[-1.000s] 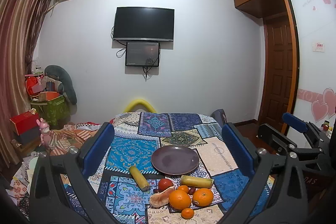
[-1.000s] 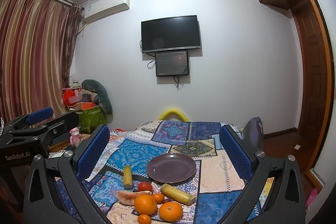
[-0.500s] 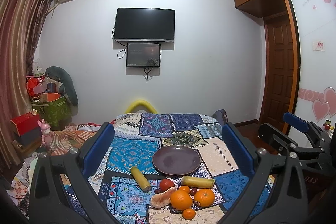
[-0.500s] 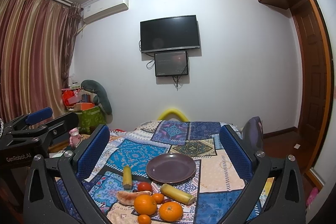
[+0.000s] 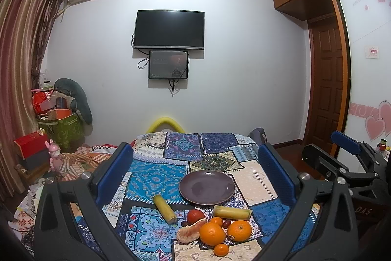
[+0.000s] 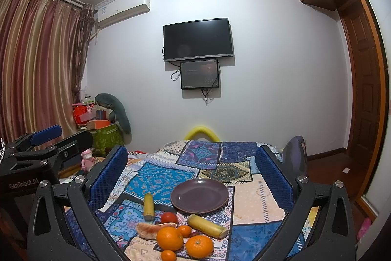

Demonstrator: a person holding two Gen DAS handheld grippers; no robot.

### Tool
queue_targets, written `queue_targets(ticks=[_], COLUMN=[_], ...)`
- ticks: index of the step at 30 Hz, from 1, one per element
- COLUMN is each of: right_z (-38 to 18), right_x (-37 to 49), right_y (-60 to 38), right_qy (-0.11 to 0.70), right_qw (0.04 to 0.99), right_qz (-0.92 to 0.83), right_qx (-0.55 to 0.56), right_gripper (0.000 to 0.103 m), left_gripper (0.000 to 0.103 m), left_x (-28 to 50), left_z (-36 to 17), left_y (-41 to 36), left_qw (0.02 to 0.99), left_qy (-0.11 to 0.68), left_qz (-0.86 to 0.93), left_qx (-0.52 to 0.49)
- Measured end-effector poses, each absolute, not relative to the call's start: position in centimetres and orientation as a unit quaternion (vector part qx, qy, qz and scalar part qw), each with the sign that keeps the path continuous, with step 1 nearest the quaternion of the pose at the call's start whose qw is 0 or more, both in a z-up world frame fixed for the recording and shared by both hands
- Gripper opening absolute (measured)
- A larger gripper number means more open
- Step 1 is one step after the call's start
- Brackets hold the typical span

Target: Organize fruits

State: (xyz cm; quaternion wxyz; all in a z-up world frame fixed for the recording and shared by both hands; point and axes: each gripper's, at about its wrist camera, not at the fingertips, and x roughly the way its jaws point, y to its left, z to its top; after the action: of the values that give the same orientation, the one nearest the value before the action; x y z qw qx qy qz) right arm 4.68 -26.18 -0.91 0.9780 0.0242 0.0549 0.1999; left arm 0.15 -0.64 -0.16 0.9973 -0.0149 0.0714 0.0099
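Left wrist view cuts off the near edge of the patchwork cloth, so you cannot see where the table ends below the smallest mandarin. Two small dark fruits sit wedged among the pile; one shows between the two big oranges, but it is too small to name surely. The peeled grapefruit segment is partly hidden behind the left orange, which touches it. The right orange sits just beside that one.

Your left gripper has its jaws spread wide, with nothing between the blue pads, and it hangs above the cloth touching no fruit. Your right gripper is likewise wide open and holds nothing; in the left wrist view you see it only from the side at the right edge, mostly cropped.

All fruit lies on the cloth in front of the purple plate, which is bare. One yellow cane-like stick lies tilted to the plate's left, well apart from the second stick, which lies just beside the plate's near rim. The tomato sits between the two sticks, near the pile. Right wrist view shows the same pile, its lowest mandarin clipped by the frame.
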Motion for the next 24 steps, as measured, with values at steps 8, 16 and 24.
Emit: queue_targets(ticks=[8,16,24], right_z=[-1.18,-1.3,-1.3], right_x=[4.74,4.76,4.84], right_y=[-26.31,-26.25,-26.36], right_qy=[0.056,0.056,0.055], right_qw=[0.978,0.978,0.978], right_qz=[0.2,0.2,0.201], right_qx=[0.029,0.029,0.031], right_gripper=[0.103,0.103,0.103], left_gripper=[0.103,0.103,0.103], left_x=[0.07,0.08,0.08], left_z=[-0.11,-0.14,-0.09], left_y=[-0.79,-1.01,-1.11], left_qw=[0.997,0.997,0.997], left_qy=[0.069,0.07,0.069], left_qz=[0.014,0.013,0.012], left_qx=[-0.013,-0.01,-0.009])
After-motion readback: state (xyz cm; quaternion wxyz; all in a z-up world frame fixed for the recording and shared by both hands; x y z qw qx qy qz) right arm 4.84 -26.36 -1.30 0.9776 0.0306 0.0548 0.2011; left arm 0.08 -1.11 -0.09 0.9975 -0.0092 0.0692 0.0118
